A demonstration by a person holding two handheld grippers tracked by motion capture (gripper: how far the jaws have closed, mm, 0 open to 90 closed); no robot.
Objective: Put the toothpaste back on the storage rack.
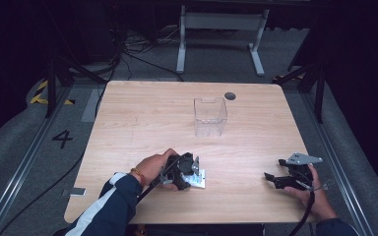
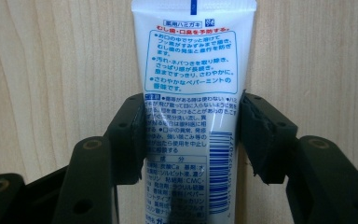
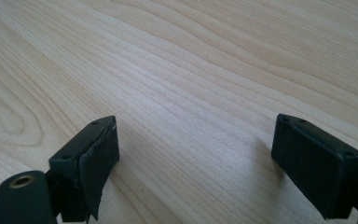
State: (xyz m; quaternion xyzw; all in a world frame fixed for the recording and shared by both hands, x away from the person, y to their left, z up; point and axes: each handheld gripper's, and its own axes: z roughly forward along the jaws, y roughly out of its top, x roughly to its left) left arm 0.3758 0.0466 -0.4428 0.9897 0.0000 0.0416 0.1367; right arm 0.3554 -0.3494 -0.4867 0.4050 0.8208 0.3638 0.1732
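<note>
Black jaws of the left gripper [image 2: 191, 135] stood on either side of a white tube [image 2: 193, 93], both pads against its sides around mid-length, grasping it. In the left gripper view the tube lay flat on the table [image 2: 51, 70], printed back upward with blue and red text and a barcode. Its long axis ran along the line of the jaws, the flat crimped end pointing away from the gripper; its other end ran out of that view's bottom edge.

Taking the table [image 1: 142, 113] as the landmark, largest first: its pale wooden top spread across the high view, with a small dark round spot near its far edge. A clear box [image 1: 210, 116] stood upright on it, toward the far side and a little right of centre. Near the front edge, left of centre, the left gripper [image 1: 189, 172] bore down on the tube [image 1: 198, 179], held by a hand in a dark sleeve with a white stripe. Near the front right, well apart from the tube, the right gripper [image 1: 271, 178] lay low over the wood, its jaws spread wide and released, bare wood [image 3: 191, 93] between them.
</note>
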